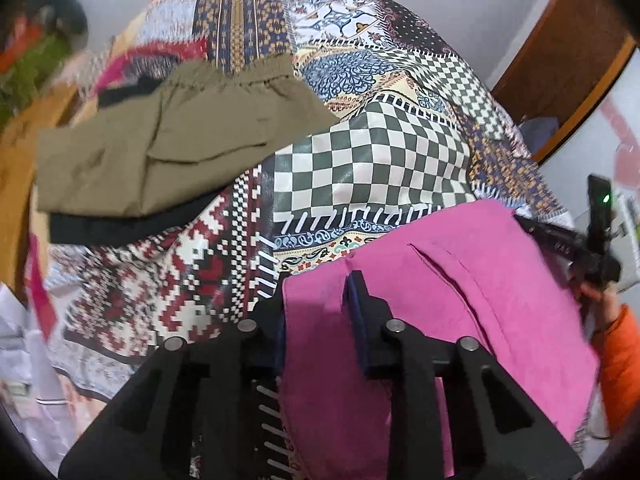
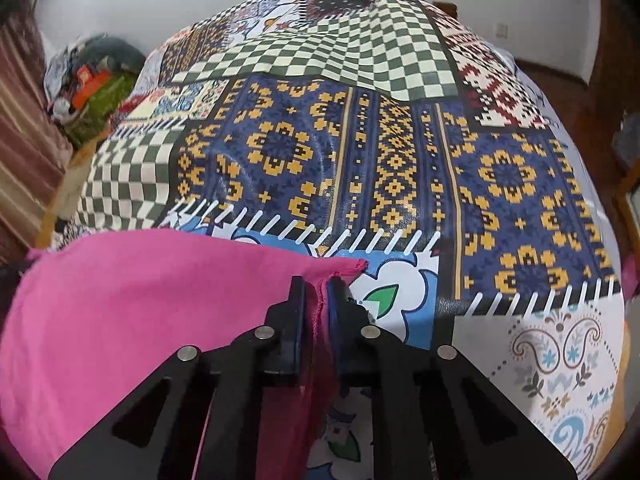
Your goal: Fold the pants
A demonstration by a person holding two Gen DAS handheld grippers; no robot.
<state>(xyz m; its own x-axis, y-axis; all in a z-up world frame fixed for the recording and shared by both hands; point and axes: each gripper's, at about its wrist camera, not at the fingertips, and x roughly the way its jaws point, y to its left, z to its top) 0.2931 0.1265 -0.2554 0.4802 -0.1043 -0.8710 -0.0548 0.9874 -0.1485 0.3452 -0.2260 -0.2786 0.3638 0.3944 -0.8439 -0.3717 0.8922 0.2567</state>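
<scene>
The left gripper's [image 1: 316, 296] left finger disappears behind pink pants [image 1: 460, 280]; a black garment [image 1: 120, 228] peeks from beneath folded olive pants [image 1: 160, 152]; a far-left clutter pile [image 1: 40, 40] blurs.

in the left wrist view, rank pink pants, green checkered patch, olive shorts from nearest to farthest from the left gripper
1. Pink pants: between the fingers of the left gripper, lower right.
2. Green checkered patch of the tablecloth: mid-frame, just beyond the pants.
3. Olive shorts: folded, upper left, farthest.
</scene>
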